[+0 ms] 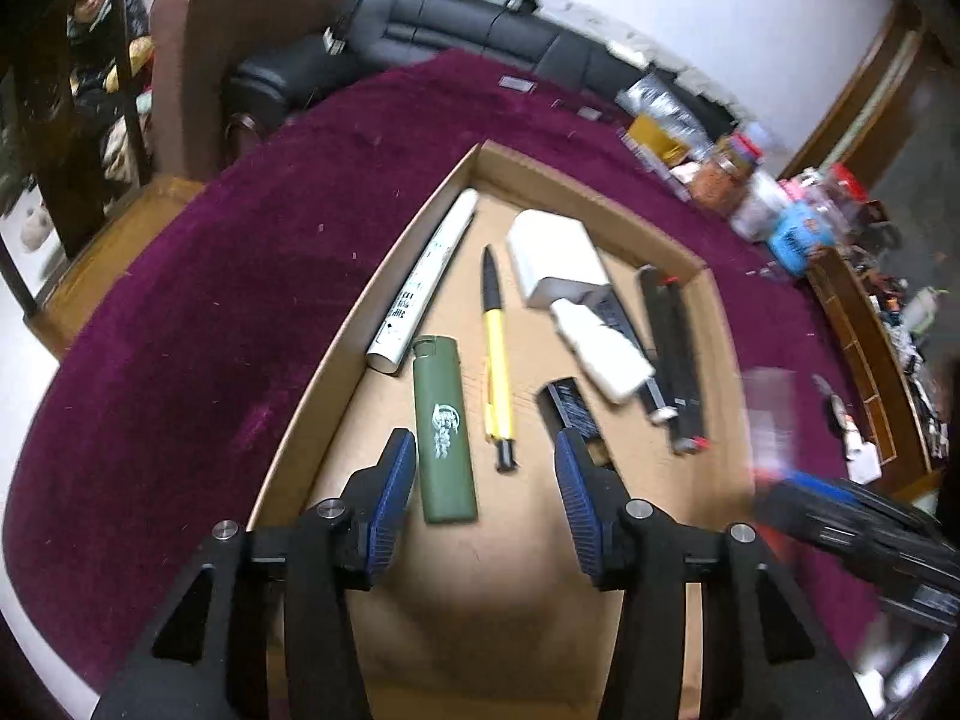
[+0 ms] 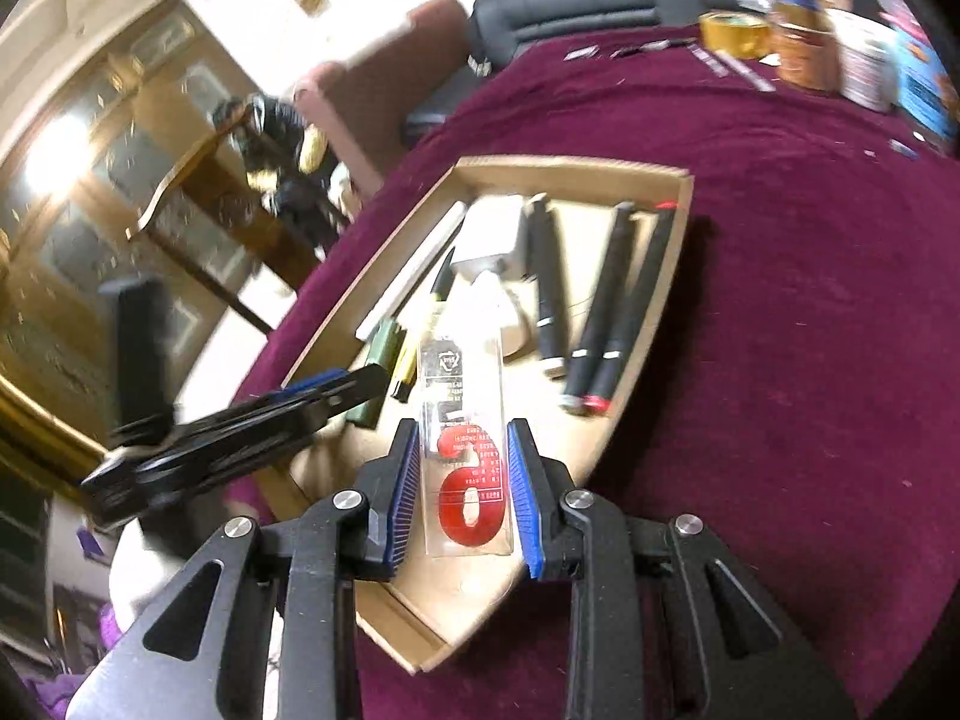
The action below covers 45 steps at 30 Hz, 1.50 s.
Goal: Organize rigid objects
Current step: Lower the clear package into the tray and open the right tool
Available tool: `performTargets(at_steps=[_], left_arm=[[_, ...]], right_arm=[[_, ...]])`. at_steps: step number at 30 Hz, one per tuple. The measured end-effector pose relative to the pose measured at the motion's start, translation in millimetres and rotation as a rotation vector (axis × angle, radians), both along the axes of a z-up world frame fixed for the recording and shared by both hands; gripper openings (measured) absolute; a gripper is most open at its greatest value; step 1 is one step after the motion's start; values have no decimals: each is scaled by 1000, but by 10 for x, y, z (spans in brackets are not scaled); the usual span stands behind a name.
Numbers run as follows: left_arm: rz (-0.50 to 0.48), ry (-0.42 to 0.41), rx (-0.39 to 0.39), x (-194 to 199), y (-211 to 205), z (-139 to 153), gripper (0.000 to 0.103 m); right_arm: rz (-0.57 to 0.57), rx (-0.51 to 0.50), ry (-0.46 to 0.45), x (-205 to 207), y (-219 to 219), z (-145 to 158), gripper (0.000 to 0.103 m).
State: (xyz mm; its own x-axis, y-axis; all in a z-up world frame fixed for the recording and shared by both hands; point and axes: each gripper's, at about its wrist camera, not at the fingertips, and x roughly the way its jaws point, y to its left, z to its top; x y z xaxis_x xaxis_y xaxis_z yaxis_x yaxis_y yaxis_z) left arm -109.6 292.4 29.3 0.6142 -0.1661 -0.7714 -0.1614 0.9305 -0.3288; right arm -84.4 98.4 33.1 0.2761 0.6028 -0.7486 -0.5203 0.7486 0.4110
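Observation:
A shallow cardboard tray [image 1: 336,360] lies on the purple cloth. My left gripper [image 1: 485,444] hovers open over its near end. A green lighter [image 1: 445,438] lies flat on the tray floor between the fingers, close to the left one, with neither pad touching it. Beyond it lie a yellow pen [image 1: 497,360], a white tube [image 1: 423,282], a white box [image 1: 558,258] and black markers [image 1: 672,354]. My right gripper [image 2: 463,429] is shut on a clear package with a red number candle [image 2: 471,480], held above the tray's near corner [image 2: 432,654]. It shows blurred at the right of the left wrist view.
Jars, a tape roll and small boxes [image 1: 750,192] crowd the far right of the purple-covered table [image 1: 180,360]. A black sofa [image 1: 456,24] and a brown chair [image 1: 198,60] stand behind it. A wooden shelf [image 1: 864,348] runs along the right.

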Motion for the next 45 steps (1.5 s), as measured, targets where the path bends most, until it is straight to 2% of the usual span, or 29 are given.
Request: performTargets(at_steps=[4,7,12,15,19,23,29,31,33,35,37,40,42,45], left_arm=[[-2,-84,-53,-283,135,161,50],[12,-123,-77,-411,264,220,52],[32,-133,-108,-455,450,177,52],[39,-125,-132,-468,514,106,52],[36,-131,-155,-509,548,71,52],[32,-151,-162,-557,554,111,52],[-4,-188,-151,-610,506,209,52],[-13,-186,-159,-584,481,203,52],[-23,-172,-179,-547,432,195,52],[-42,-174,-181,-558,378,219,52],[-61,-181,-166,-592,314,264,52],[-81,-195,-160,-646,251,333,54],[-98,-218,-149,-681,194,382,57],[-130,-228,-144,-671,79,433,57]], right_arm=[[30,-113,-1,41,276,-140,27],[30,-209,-21,35,443,-244,27],[14,-278,-70,63,585,-241,27],[1,-294,-65,157,646,-222,27],[2,-258,-5,305,781,-258,27],[62,-179,84,267,912,-309,27],[-24,-232,5,182,699,-225,27],[-40,-260,20,195,669,-277,27],[-51,-217,73,254,655,-344,28],[-49,-165,89,279,644,-321,31],[-39,-155,99,277,633,-310,31],[-29,-125,67,203,473,-218,31],[-37,-101,16,104,215,-117,31],[-75,-125,-71,-51,-214,41,31]])
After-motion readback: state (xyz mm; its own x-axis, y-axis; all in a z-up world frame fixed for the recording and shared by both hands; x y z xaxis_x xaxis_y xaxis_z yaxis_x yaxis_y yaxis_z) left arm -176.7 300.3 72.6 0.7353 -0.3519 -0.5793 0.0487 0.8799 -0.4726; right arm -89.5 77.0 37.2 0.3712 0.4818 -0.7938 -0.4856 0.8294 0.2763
